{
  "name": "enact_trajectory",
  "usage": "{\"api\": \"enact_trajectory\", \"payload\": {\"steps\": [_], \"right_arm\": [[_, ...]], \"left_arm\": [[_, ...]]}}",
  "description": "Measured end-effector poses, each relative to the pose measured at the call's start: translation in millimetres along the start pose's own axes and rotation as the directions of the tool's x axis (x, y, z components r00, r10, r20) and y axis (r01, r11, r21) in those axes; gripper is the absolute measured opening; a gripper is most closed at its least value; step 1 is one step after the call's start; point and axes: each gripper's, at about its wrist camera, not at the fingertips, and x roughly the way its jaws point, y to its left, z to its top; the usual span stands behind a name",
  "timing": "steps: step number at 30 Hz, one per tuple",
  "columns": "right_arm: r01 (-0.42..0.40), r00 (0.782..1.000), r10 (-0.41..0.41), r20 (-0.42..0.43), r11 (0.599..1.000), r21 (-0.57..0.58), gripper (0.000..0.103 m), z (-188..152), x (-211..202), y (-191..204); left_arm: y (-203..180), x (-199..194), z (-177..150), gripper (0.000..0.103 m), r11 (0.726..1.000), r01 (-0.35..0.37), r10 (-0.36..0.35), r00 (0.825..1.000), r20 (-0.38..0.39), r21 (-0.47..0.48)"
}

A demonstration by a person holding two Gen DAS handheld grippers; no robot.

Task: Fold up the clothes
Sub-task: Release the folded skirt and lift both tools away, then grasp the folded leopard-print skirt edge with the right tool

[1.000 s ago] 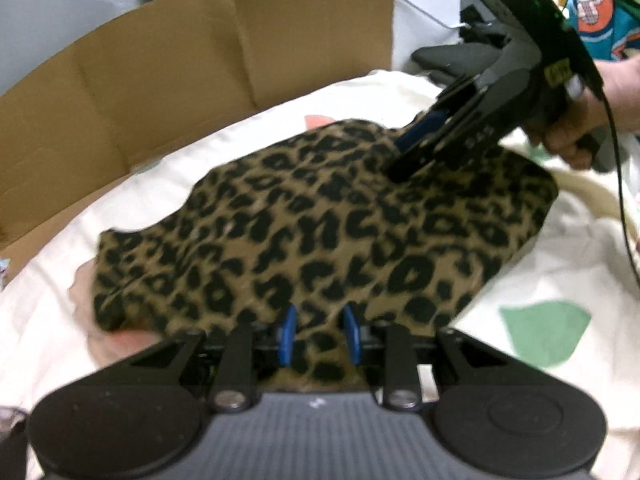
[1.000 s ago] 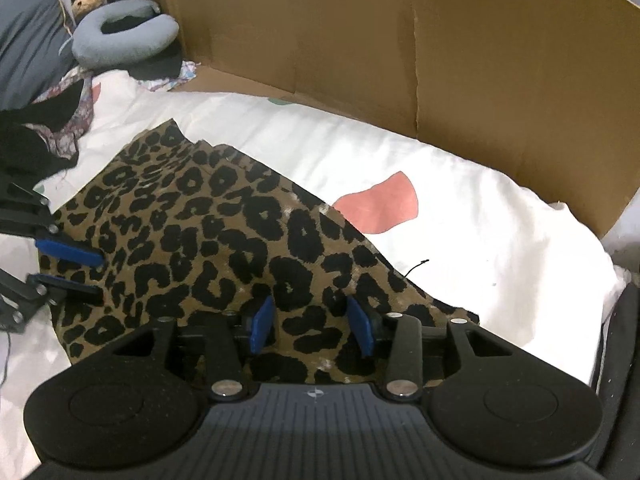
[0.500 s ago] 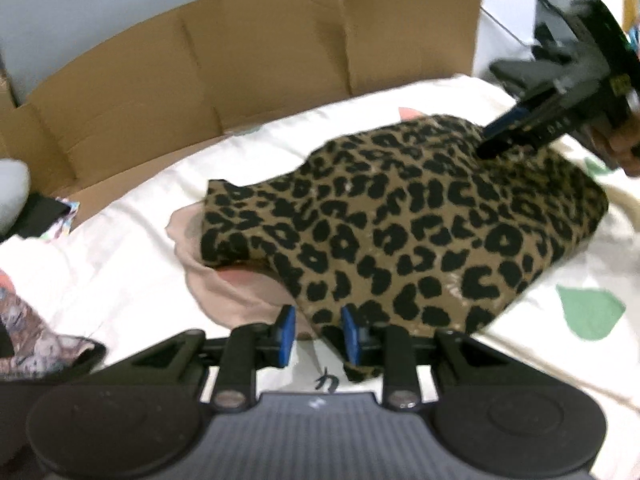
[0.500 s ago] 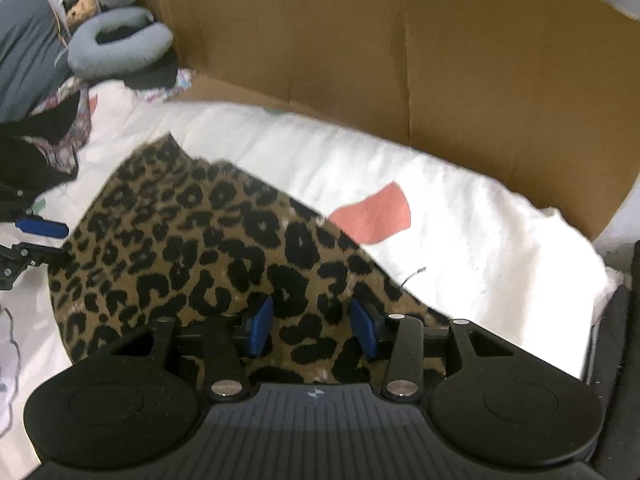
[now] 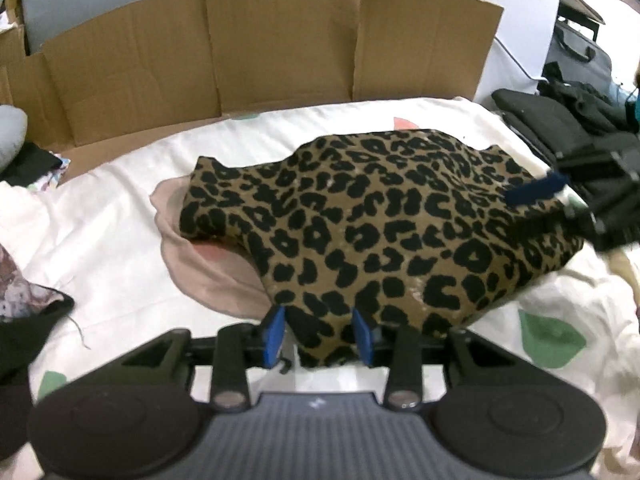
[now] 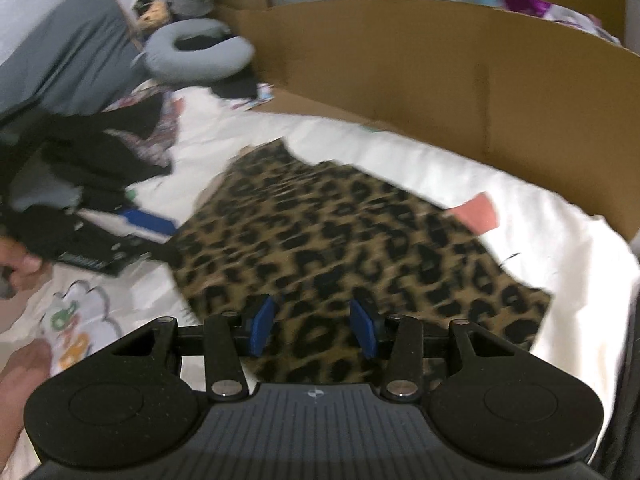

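Left wrist view: the brown and black leopard-print knit garment (image 5: 384,232) lies in a folded heap on the white bedsheet with coloured patches (image 5: 112,220), in front of a brown cardboard wall (image 5: 248,52). Its near corner droops between the 2 blue pads of the left gripper (image 5: 318,334). The jaws have just been opening; they stand moderately apart and the pads do not seem to press the cloth. A pale pink cloth (image 5: 200,272) peeks out from under the garment's left side. At the far right, blurred, the right gripper (image 5: 552,200) hovers over the garment's right end.

Right wrist view: blurred. The same garment (image 6: 360,248) lies spread across the sheet below the right gripper (image 6: 316,330), whose jaws stand about half apart, nothing visibly pinched between them. The left gripper (image 6: 148,232) lies at the cloth's left edge.

The garment looks soft, light and limp; it will probably sag and bunch wherever unsupported, not slide. I would pinch it at an edge or corner, 1 gripper per corner, so the fold line stays straight.
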Motion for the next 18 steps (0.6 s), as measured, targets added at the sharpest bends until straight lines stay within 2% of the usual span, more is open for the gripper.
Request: {"api": "enact_trajectory", "payload": {"steps": [2, 3, 11, 18], "right_arm": [[0.0, 1.0, 0.0, -0.008, 1.0, -0.006, 0.03, -2.9, 2.6, 8.4], [-0.001, 1.0, 0.001, -0.013, 1.0, -0.006, 0.027, -4.1, 4.2, 12.0], [-0.013, 1.0, 0.011, -0.027, 0.997, -0.075, 0.025, -10.3, 12.4, 31.1], [0.031, 0.995, -0.04, -0.096, 0.995, -0.094, 0.022, -22.4, 22.6, 21.3]], "left_arm": [[2.3, 1.8, -0.6, 0.04, 1.0, 0.003, -0.003, 1.0, -0.001, -0.022], [3.4, 2.3, -0.8, 0.04, 1.0, 0.006, -0.006, 1.0, -0.001, -0.031], [8.4, 5.0, -2.1, 0.04, 0.997, 0.02, -0.02, 1.0, -0.001, -0.075], [12.5, 14.2, -7.8, 0.043, 0.994, 0.043, -0.046, 0.999, -0.018, -0.101]]}}
